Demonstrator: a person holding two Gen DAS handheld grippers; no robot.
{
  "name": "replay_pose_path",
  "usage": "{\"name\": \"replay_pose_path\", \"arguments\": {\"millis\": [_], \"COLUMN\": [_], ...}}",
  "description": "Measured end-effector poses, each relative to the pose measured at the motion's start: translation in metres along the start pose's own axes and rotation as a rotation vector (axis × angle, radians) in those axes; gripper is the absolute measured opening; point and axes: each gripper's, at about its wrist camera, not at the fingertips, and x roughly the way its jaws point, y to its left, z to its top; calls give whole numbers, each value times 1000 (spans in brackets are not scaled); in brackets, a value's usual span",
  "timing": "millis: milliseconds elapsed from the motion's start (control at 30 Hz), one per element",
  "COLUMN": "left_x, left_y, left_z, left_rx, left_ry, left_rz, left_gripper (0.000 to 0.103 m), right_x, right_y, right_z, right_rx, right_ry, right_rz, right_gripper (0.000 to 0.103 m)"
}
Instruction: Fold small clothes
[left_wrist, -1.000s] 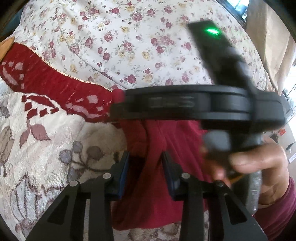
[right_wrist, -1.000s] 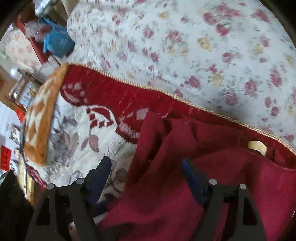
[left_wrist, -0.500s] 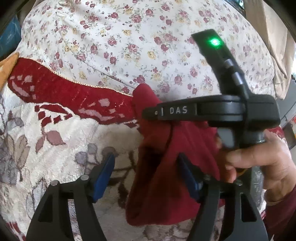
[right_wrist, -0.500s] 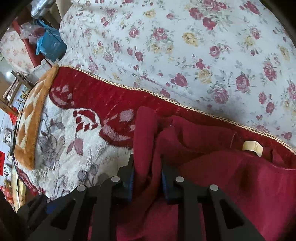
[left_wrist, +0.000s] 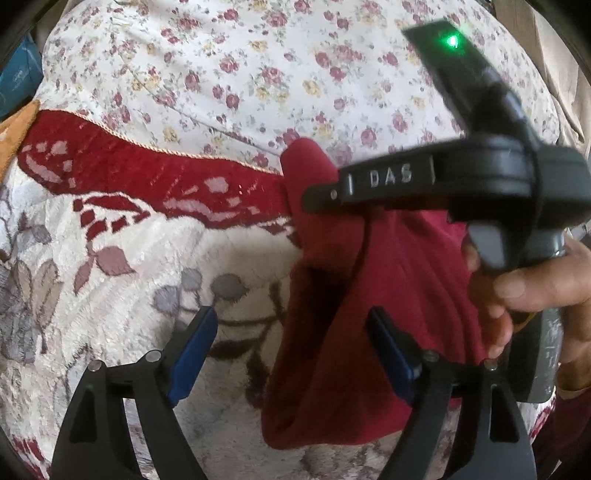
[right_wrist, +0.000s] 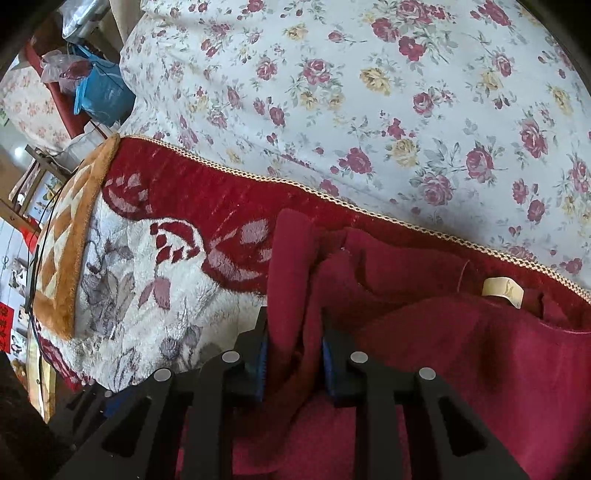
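A small dark red garment lies bunched on a plush blanket; it also shows in the right wrist view with a cream label near its collar. My right gripper is shut on a raised fold at the garment's left edge. In the left wrist view the right gripper's black body holds that fold up. My left gripper is open, its blue-padded fingers spread on either side of the garment's hanging left edge, not pinching it.
The blanket is cream with red floral border and an orange edge. A floral sheet covers the bed behind. A blue bag and clutter sit beyond the bed's far left corner.
My left gripper has opened, releasing the garment, and drawn back slightly. My right gripper has closed on the garment's fold and lifted it.
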Motion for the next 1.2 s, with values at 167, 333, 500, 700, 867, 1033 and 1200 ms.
{"name": "replay_pose_path", "arguments": {"millis": [167, 333, 500, 700, 867, 1033, 1200], "left_x": [7, -2, -16, -32, -43, -31, -5], "left_y": [6, -7, -17, -41, -82, -144, -201], "left_z": [2, 0, 1, 7, 14, 11, 8], "left_rx": [-90, -58, -41, -17, 7, 92, 141], "left_ry": [82, 59, 30, -1, -7, 31, 81], "left_rz": [-100, -94, -116, -180, -240, -225, -242], "left_gripper": [28, 15, 13, 13, 13, 13, 13], "right_x": [1, -5, -20, -55, -94, -129, -152], "right_y": [1, -1, -6, -16, -38, -78, -140], "right_z": [-2, -4, -5, -5, -11, -25, -47], "right_rx": [-5, -6, 1, -10, -16, 0, 79], "right_ry": [12, 0, -22, -62, -104, -119, -137], "right_rz": [4, 11, 29, 25, -6, -71, -121], "right_gripper": [25, 25, 25, 25, 25, 23, 18]}}
